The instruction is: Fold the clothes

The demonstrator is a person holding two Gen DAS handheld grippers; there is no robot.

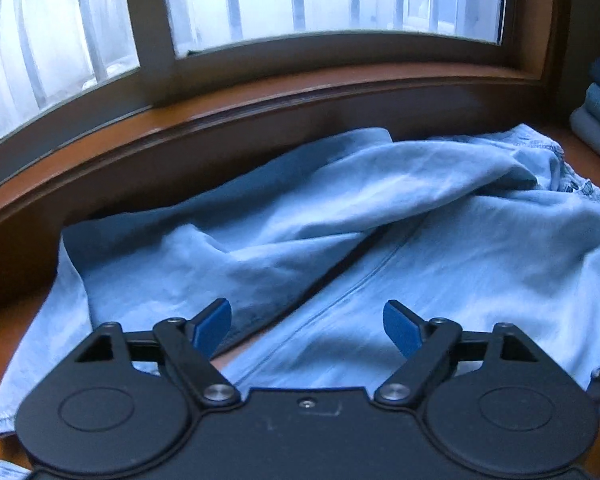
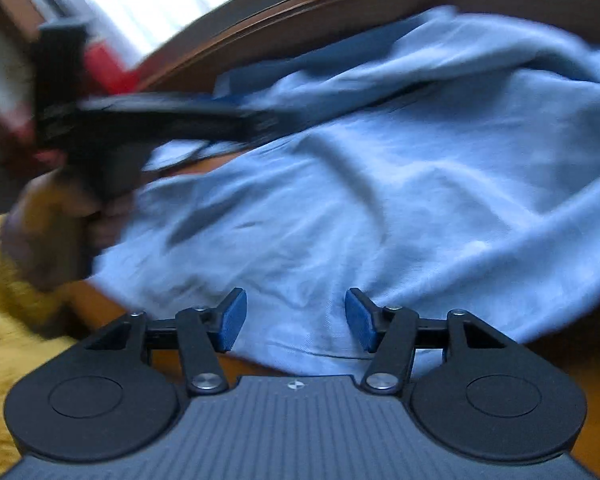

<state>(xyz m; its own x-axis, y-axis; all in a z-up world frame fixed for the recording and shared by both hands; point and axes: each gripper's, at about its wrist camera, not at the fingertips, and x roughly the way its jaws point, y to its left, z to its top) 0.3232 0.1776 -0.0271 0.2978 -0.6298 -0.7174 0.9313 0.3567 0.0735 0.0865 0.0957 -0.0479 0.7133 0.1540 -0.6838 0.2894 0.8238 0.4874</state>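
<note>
Denim fills most of the left wrist view: a pale blue garment (image 1: 380,216), rumpled, lies spread over a brown wooden surface (image 1: 4,332) from the lower left corner to the right edge. One thick fold runs from the middle left up toward the upper right, and a stitched seam slants from the bottom centre toward the middle. At the bottom of the frame the left gripper (image 1: 307,330) hangs over the cloth with its blue pads (image 1: 210,330) wide apart and nothing pinched between them; whether the tips touch the fabric cannot be told. Across the top of the frame runs a window (image 1: 300,0) with pale vertical bars behind the glass, and a brown sill below it. At the right edge sits a stack of folded clothes (image 1: 598,108) in blue and grey.

Seen from the right wrist, the same garment (image 2: 400,184) covers the centre and right, its hem at the bottom centre with wood showing below. The right gripper (image 2: 296,320) has its jaws parted, less widely, over the hem, gripping nothing. At the middle left, blurred, a hand (image 2: 40,232) holds the other gripper's black body, which reaches toward the cloth. Yellow fuzzy fabric (image 2: 4,340) fills the lower left corner. A blurred red object (image 2: 108,68) shows in the upper left.
</note>
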